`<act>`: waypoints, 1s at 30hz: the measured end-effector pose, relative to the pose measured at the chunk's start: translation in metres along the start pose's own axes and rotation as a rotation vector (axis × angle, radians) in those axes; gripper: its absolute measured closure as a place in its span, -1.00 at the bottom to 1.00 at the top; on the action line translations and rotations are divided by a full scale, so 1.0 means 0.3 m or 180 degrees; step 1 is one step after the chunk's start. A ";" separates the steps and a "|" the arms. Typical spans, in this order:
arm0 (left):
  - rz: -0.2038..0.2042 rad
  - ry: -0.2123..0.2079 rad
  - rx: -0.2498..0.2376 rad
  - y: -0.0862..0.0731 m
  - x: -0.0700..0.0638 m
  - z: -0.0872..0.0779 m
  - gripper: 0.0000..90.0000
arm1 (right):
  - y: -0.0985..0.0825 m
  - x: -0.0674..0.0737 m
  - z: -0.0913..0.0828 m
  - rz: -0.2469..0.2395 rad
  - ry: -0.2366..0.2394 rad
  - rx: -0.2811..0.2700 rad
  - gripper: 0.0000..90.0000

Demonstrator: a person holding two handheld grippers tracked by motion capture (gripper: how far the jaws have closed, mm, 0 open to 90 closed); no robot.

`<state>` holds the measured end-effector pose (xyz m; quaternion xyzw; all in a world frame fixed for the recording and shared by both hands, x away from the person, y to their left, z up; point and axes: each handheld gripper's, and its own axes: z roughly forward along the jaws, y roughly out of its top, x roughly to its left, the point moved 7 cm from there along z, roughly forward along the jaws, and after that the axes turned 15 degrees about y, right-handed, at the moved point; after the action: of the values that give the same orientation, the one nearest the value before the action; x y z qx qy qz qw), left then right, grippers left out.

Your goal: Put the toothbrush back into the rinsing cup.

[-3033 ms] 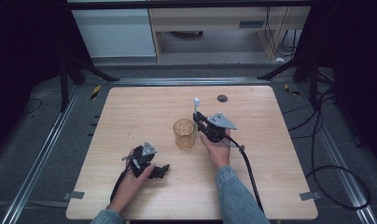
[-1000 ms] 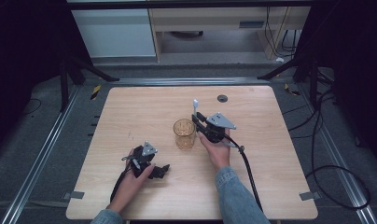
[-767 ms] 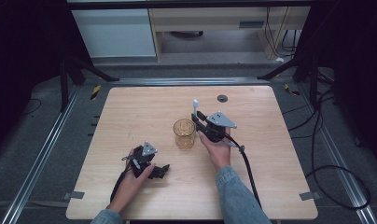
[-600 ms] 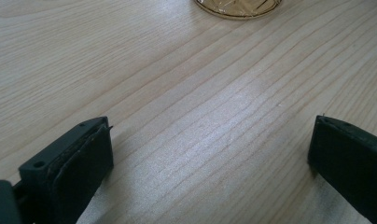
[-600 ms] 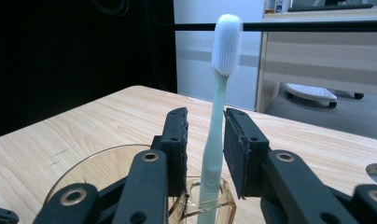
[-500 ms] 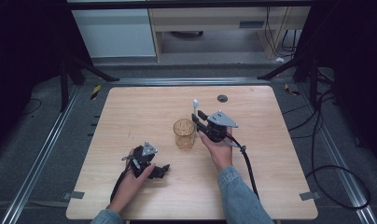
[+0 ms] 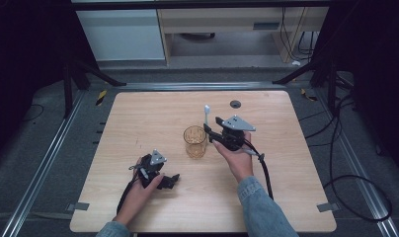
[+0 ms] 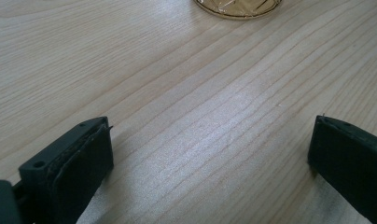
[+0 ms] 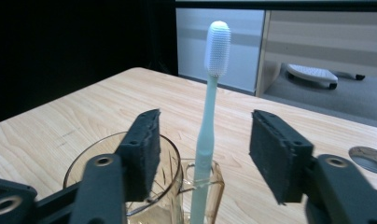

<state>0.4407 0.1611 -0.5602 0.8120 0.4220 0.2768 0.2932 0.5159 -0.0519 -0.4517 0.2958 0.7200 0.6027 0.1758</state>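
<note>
The right claw (image 9: pixel 203 158) has just been opening, its jaws now standing apart on either side of the pale toothbrush (image 9: pixel 210 116) without touching it. The toothbrush stands upright, bristles up, in a small clear holder (image 9: pixel 203 189) just beside the amber glass (image 7: pixel 195 141) mid-surface (image 7: pixel 138 118). The left claw (image 8: pixel 210 158) rests released low over bare wood, well apart from them.

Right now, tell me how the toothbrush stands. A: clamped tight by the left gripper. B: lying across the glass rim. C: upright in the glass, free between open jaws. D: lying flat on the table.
C: the toothbrush stands upright in the glass, clear of both pads of the right gripper.
</note>
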 end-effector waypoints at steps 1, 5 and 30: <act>0.0000 0.0000 0.0000 0.000 0.000 0.000 -1.00 | 0.002 -0.002 -0.004 0.0008 -0.0002 0.0024 -0.13; 0.0000 0.0001 0.0000 0.000 0.000 0.000 -1.00 | 0.013 -0.008 -0.020 0.0015 -0.0037 0.0194 -0.36; -0.0001 0.0010 0.0002 0.000 0.000 -0.001 -1.00 | -0.028 -0.086 -0.225 0.0077 -0.0250 0.1167 -0.73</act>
<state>0.4405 0.1611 -0.5602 0.8116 0.4227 0.2778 0.2924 0.4929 -0.1207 -0.4481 0.3548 0.8067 0.4514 0.1397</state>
